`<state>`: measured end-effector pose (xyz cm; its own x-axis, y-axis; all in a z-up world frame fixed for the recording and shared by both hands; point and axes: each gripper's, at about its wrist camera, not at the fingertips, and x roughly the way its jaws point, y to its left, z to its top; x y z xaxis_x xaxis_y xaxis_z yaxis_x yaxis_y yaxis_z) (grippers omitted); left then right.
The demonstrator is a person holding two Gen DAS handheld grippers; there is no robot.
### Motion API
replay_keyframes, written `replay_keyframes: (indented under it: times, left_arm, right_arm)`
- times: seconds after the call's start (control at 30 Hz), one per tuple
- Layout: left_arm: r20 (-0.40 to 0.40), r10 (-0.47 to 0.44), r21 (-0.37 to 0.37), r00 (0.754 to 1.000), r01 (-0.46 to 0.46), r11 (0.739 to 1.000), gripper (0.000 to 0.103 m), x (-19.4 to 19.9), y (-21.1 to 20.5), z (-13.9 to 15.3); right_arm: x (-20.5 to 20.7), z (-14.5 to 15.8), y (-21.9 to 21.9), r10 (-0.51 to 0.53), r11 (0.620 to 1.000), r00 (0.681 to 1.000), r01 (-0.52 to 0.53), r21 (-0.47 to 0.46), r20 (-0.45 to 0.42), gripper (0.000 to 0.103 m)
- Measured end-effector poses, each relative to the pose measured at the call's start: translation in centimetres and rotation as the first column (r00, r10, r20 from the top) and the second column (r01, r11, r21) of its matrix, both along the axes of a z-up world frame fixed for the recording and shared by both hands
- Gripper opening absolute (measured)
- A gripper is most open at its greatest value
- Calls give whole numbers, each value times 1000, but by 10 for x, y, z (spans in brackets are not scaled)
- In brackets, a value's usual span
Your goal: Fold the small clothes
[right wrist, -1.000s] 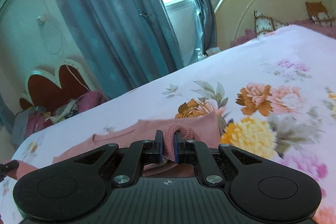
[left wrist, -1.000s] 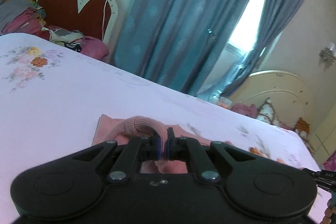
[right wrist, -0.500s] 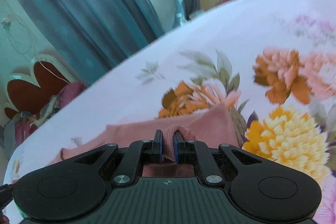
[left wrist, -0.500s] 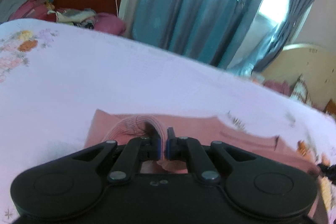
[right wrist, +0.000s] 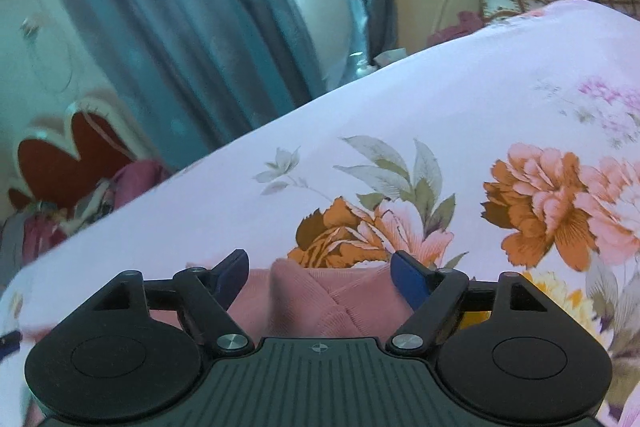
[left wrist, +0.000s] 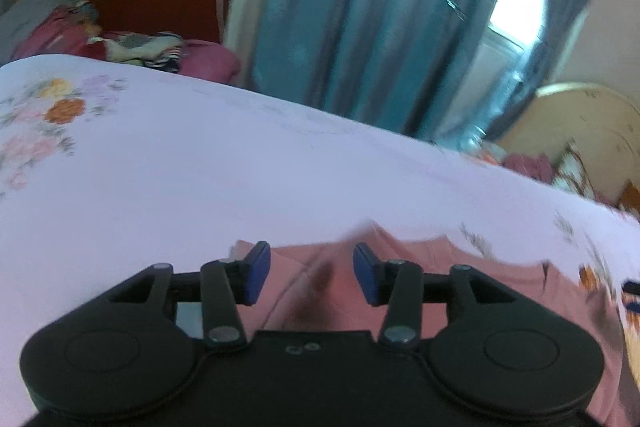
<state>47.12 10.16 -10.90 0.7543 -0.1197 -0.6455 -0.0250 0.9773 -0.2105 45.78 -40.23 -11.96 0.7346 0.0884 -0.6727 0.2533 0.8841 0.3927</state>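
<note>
Both tongs spread, gripping nothing: left gripper (left wrist: 307,273) and right gripper (right wrist: 320,277) hover over pink garment (right wrist: 320,301) lying on floral bedsheet (right wrist: 440,115); judged light, limp ribbed knit, best pinched at hem corners.

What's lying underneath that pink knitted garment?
The pink knitted garment lies on a pale floral bedsheet, which shows all around it. The part of the sheet beneath the cloth is covered, so whether anything else is under there cannot be seen.
</note>
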Motion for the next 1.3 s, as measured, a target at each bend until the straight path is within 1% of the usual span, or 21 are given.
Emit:
replay_keyframes:
  times: [0.13, 0.17, 0.23, 0.33, 0.43, 0.53, 0.57, 0.6, 0.63, 0.67, 0.73, 0.77, 0.83, 0.93, 0.97, 1.03, 1.07, 1.13, 1.23, 1.27, 1.3]
  left_arm:
    - [-48, -97, 52, 994, 100, 994, 49, 10, -18, -14]
    - [-60, -107, 63, 992, 111, 992, 49, 12, -21, -18]
    - [-72, -105, 87, 992, 111, 990, 49, 20, -22, -25]
    - [-81, -95, 94, 992, 103, 990, 49, 28, -21, -31]
    - [-92, -126, 111, 988, 136, 984, 49, 38, -19, -36]
    - [-91, -160, 105, 983, 169, 980, 42, 41, -20, -39]
    - [-85, -157, 104, 984, 166, 981, 36, 41, -20, -39]
    - [-79, -154, 100, 985, 162, 982, 25, 40, -19, -40]
    - [-75, -151, 94, 986, 158, 983, 19, 40, -18, -40]
    - [-69, -151, 96, 986, 157, 983, 14, 39, -18, -40]
    - [-51, -162, 120, 986, 167, 979, 13, 35, -20, -38]
    - [-39, -168, 136, 985, 171, 976, 11, 33, -22, -36]
    - [14, -157, 161, 988, 153, 975, 9, 25, -24, -30]
    - [135, -46, 136, 990, 28, 990, 9, 12, -16, -16]
    - [157, -3, 130, 988, -18, 991, 8, 11, -13, -14]
    - [145, 59, 138, 988, -79, 987, 8, 18, -9, -20]
    - [124, 69, 134, 990, -86, 987, 8, 22, -8, -24]
    - [96, 56, 179, 994, -73, 981, 8, 24, -16, -32]
    - [71, 11, 184, 997, -24, 983, 8, 23, -23, -38]
    - [66, 0, 189, 998, -12, 982, 8, 23, -24, -38]
    - [59, -13, 192, 998, 1, 981, 9, 24, -25, -38]
  right_arm:
    - [4, -7, 6, 83, 996, 996, -83, -31, -12, 78]
    - [6, -9, 7, 102, 994, 995, -103, -36, -14, 73]
    - [10, -13, 10, 137, 990, 990, -138, -41, -24, 69]
    - [16, -19, 12, 178, 982, 983, -180, -65, -34, 68]
    - [21, -23, 14, 220, 971, 974, -223, -82, -48, 69]
    - [25, -29, 17, 262, 958, 963, -268, -102, -69, 68]
    - [26, -31, 18, 276, 953, 959, -283, -110, -69, 65]
    - [27, -32, 20, 295, 947, 953, -301, -114, -69, 55]
    - [29, -34, 22, 317, 939, 945, -325, -109, -82, 31]
    - [30, -35, 24, 325, 935, 942, -334, -118, -87, 24]
    - [31, -36, 28, 347, 922, 933, -358, -146, -91, 21]
    - [31, -35, 30, 363, 916, 927, -373, -150, -89, 11]
    - [25, -31, 32, 358, 915, 932, -361, -183, -49, 8]
    - [13, -15, 20, 225, 959, 970, -205, -197, 88, 6]
    - [13, -14, 16, 164, 970, 981, -140, -199, 108, 0]
    - [17, -20, 10, 92, 973, 992, -71, -220, 86, 0]
    - [19, -27, 10, 89, 975, 994, -76, -209, 56, 0]
    - [18, -37, 12, 99, 974, 995, -92, -205, 24, 0]
    - [17, -39, 7, 139, 986, 990, -138, -99, 6, 0]
    - [17, -37, 4, 151, 985, 989, -151, -89, -5, 6]
    - [18, -34, 3, 167, 983, 986, -166, -84, 0, 16]
